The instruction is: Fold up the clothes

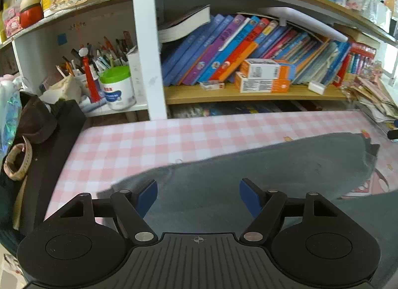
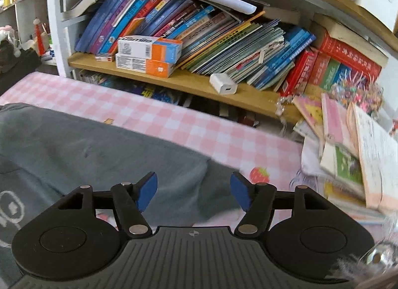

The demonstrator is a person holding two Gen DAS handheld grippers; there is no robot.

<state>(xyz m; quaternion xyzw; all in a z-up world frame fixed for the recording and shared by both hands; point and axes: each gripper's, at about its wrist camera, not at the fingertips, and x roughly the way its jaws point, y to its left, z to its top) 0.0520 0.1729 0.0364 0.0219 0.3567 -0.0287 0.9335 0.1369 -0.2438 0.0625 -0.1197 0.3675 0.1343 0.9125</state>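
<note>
A grey garment (image 1: 248, 169) lies spread on the pink checked tablecloth (image 1: 149, 144). My left gripper (image 1: 198, 198) hovers over the garment's left part, blue pads wide apart with nothing between them. In the right wrist view the same grey garment (image 2: 99, 154) fills the lower left, with a white printed outline at its left edge. My right gripper (image 2: 194, 190) stands open above the garment's right edge, its pads holding nothing. A strawberry print (image 2: 260, 175) shows on the cloth just right of that edge.
Behind the table stands a bookshelf (image 1: 248, 92) with slanted books and orange-white boxes (image 1: 263, 77). A pen holder and white tin (image 1: 118, 87) sit at the left. A black box (image 1: 49, 154) borders the table's left edge. Loose books (image 2: 348, 154) are piled at the right; a white charger (image 2: 223, 86) lies on the shelf.
</note>
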